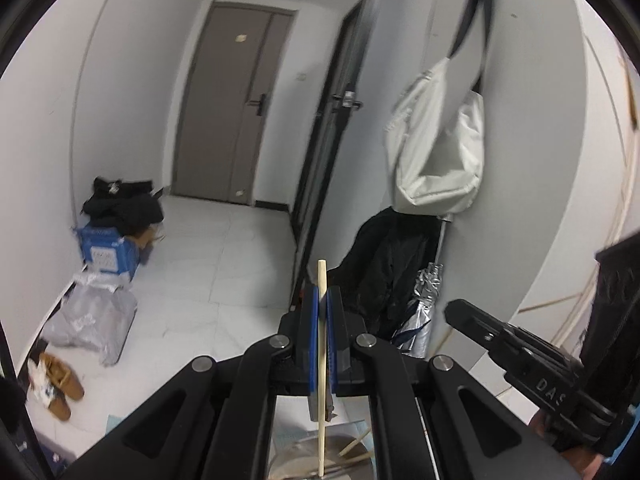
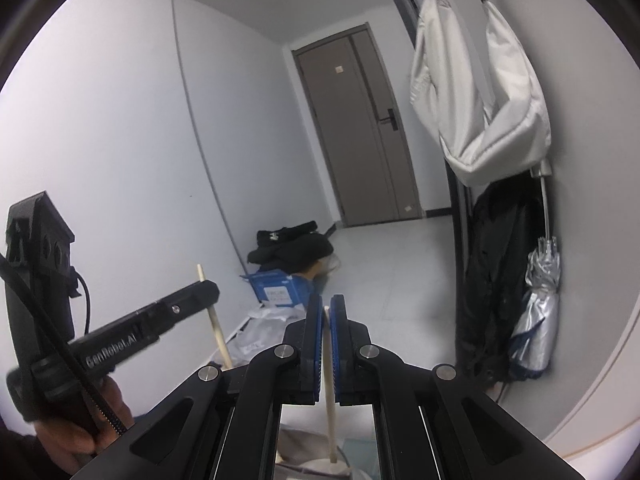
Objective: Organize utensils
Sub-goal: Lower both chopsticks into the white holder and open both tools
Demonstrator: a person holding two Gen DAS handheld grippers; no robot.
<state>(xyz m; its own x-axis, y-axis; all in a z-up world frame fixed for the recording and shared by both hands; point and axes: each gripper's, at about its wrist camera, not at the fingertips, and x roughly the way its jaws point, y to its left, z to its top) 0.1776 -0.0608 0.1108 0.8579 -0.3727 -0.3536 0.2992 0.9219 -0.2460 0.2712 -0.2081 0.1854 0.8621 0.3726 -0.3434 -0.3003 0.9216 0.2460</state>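
My left gripper is shut on a pale wooden chopstick that stands nearly upright between the blue pads, its top end above the fingertips. Below it a metal container with more chopsticks shows between the arms. My right gripper is shut on a second wooden chopstick, also upright. The left gripper shows in the right wrist view with its chopstick, and the right gripper shows in the left wrist view at the right. Both are raised, facing a hallway.
A grey door stands at the hallway's end. A white bag, a black coat and a silver umbrella hang on the right wall. A blue box, plastic bags and brown shoes lie along the left wall.
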